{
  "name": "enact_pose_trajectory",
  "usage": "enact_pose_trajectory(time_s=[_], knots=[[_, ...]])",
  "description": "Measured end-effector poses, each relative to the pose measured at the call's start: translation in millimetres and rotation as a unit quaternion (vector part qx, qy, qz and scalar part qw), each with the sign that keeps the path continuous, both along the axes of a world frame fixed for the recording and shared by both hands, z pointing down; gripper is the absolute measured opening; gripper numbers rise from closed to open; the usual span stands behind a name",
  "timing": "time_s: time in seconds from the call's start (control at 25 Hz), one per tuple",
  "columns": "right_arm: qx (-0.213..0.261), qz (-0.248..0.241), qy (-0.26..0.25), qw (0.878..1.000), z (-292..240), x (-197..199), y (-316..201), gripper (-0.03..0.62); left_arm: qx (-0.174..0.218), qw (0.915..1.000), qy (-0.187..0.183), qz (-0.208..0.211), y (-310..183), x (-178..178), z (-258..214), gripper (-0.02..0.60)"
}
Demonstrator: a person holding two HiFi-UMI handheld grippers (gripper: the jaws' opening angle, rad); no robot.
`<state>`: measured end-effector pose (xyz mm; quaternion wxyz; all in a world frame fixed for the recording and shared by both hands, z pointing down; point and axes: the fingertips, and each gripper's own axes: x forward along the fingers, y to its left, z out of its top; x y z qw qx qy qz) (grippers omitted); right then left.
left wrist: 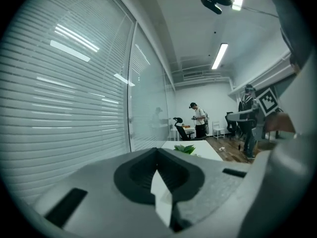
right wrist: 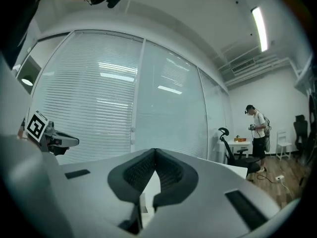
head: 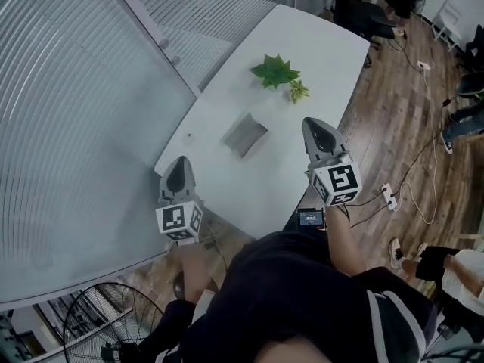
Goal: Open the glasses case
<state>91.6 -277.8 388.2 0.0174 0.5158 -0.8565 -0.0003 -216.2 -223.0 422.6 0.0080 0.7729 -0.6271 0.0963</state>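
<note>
The grey glasses case (head: pixel 243 134) lies shut on the white table (head: pixel 318 51), with neither gripper touching it. My left gripper (head: pixel 181 165) hovers at the table's near left corner, below and left of the case, its jaws shut and nothing between them. My right gripper (head: pixel 315 127) is raised to the right of the case, over the table's right edge, and is also shut and empty. In the left gripper view the left gripper (left wrist: pixel 157 151) points level along the table; the case is hidden behind its jaws. The right gripper (right wrist: pixel 155 152) faces the glass wall.
Two small green plants (head: pixel 276 72) (head: pixel 299 91) stand on the table beyond the case. A glass partition with blinds (head: pixel 76 127) runs along the left. A floor fan (head: pixel 106 324) stands at lower left. Cables and a power strip (head: pixel 389 195) lie on the wooden floor at right.
</note>
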Motion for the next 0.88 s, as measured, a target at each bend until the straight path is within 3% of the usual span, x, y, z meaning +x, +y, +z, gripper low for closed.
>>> enact_pose_trajectory(time_s=[0.32,0.88], knots=[[0.034,0.006,0.003,0.999,-19,11,21,0.015,0.016,0.9999,-0.003,-0.005,13,3,-23,-0.002],[0.019,0.003,0.004,1.0,-8,13,39,0.014,0.026,0.9996,-0.002,0.005,28,16,-33,-0.002]])
